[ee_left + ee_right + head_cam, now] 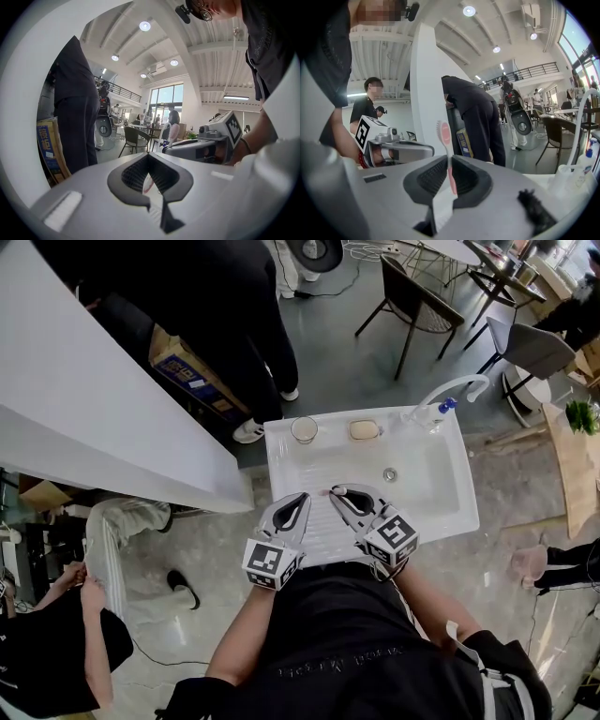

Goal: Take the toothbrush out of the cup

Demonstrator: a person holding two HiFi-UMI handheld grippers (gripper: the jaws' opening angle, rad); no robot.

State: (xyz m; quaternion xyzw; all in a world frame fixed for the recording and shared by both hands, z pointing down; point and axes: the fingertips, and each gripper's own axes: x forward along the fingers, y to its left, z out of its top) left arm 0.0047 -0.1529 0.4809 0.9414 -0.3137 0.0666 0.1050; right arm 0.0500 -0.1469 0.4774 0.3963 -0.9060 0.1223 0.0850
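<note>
The pink toothbrush (444, 133) is pinched by the right gripper (449, 164), well away from the cup (304, 429). The left gripper (148, 159) is closed on nothing. If the pinch is loosened, the toothbrush could be dropped into the sink (427, 484).

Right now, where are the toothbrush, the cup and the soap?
toothbrush (443, 132): right gripper view, its pink head.
cup (292, 429): head view, its left rim.
soap (364, 429): head view, its middle.
</note>
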